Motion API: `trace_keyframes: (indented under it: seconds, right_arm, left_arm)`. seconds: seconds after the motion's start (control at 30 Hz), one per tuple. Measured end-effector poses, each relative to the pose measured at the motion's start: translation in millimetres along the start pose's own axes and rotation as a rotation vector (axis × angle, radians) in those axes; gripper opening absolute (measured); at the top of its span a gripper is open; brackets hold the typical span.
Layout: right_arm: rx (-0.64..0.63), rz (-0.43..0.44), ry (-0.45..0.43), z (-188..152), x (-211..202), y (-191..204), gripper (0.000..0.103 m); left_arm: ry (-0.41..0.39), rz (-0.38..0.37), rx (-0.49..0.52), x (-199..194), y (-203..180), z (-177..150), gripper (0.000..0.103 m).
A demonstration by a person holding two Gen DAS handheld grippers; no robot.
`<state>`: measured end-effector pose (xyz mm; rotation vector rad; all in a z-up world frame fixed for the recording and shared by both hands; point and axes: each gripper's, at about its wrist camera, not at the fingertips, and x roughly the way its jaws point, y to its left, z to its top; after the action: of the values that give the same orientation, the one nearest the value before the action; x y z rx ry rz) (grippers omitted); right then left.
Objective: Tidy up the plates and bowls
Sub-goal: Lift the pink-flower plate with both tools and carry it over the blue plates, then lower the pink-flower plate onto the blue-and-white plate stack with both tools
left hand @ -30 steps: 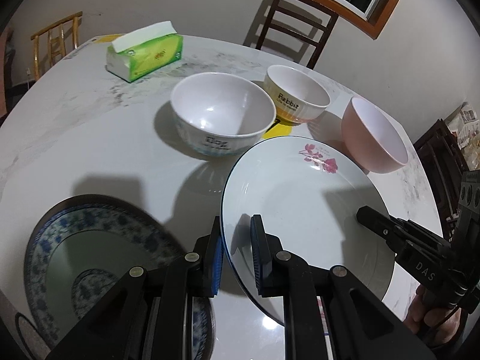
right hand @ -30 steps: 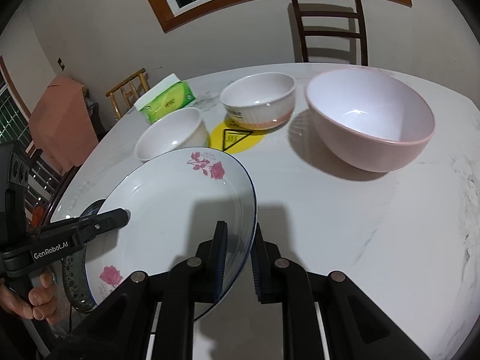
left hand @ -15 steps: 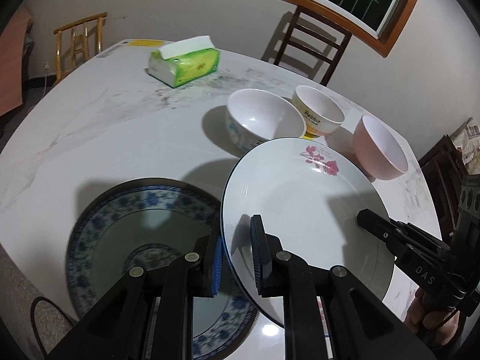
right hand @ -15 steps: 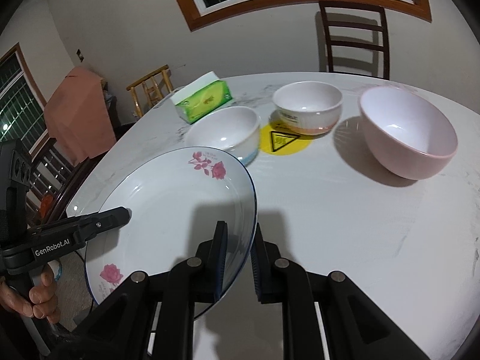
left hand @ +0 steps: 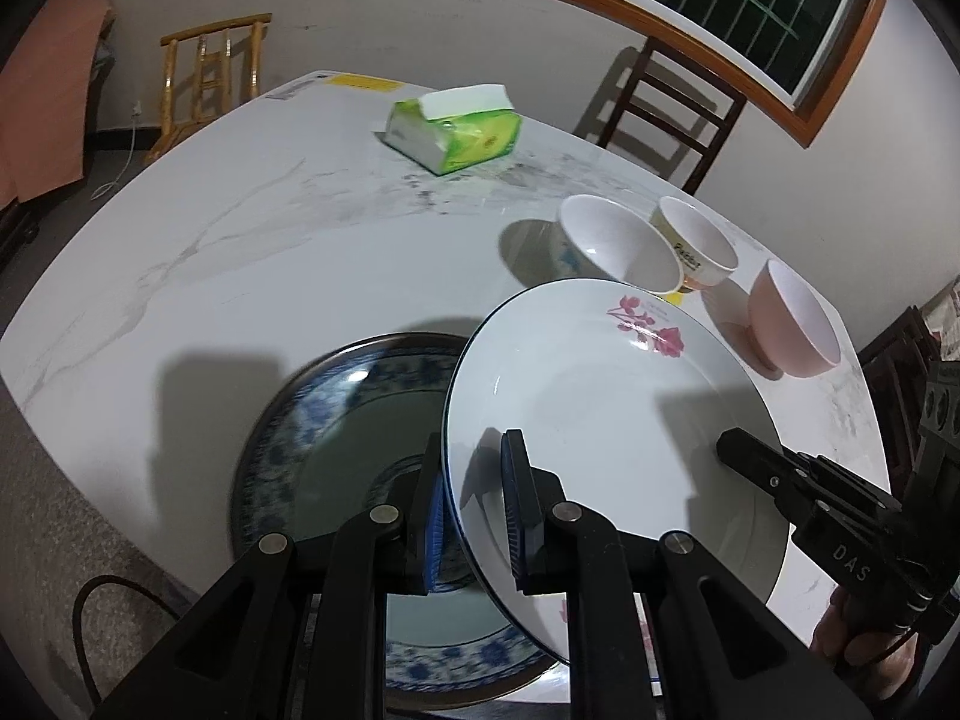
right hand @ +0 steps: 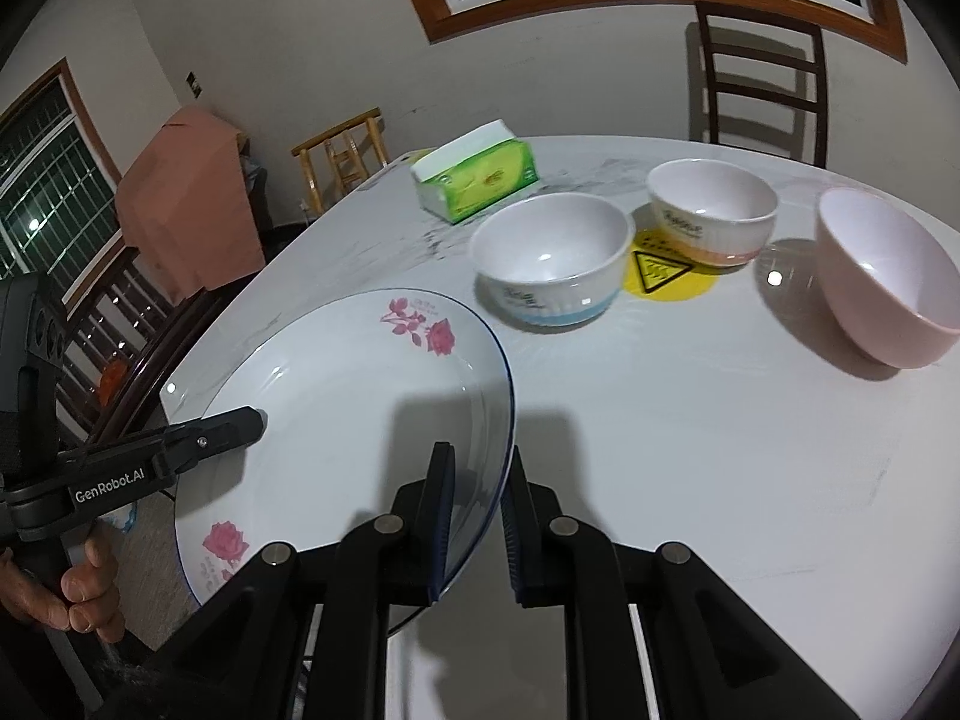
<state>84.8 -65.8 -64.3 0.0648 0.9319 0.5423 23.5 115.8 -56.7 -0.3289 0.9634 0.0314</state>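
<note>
Both grippers hold one white plate with pink roses (left hand: 606,414), also seen in the right wrist view (right hand: 360,420), above the table. My left gripper (left hand: 474,492) is shut on its left rim. My right gripper (right hand: 477,504) is shut on its right rim. A blue-patterned plate (left hand: 336,438) lies on the table under and left of the held plate. A white bowl with blue base (right hand: 549,264), a cream bowl (right hand: 711,210) and a pink bowl (right hand: 882,282) stand beyond.
A green tissue pack (left hand: 453,129) lies far on the white marble table (left hand: 240,240). A yellow triangle sticker (right hand: 660,273) is between the bowls. Wooden chairs (left hand: 660,108) stand around the table. The table's near edge is just below the blue plate.
Both grippers have carried the rose plate back and left, away from the bowls. The blue plate has come further under the rose plate.
</note>
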Motion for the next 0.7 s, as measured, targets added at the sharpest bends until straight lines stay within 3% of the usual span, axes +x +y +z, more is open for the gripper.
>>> trace_keyframes:
  seconds: [0.7]
  right_arm:
    - [-0.046,0.048,0.098,-7,48,49,0.015]
  left_arm:
    - [0.030,0.057,-0.095,0,65,-17,0.014]
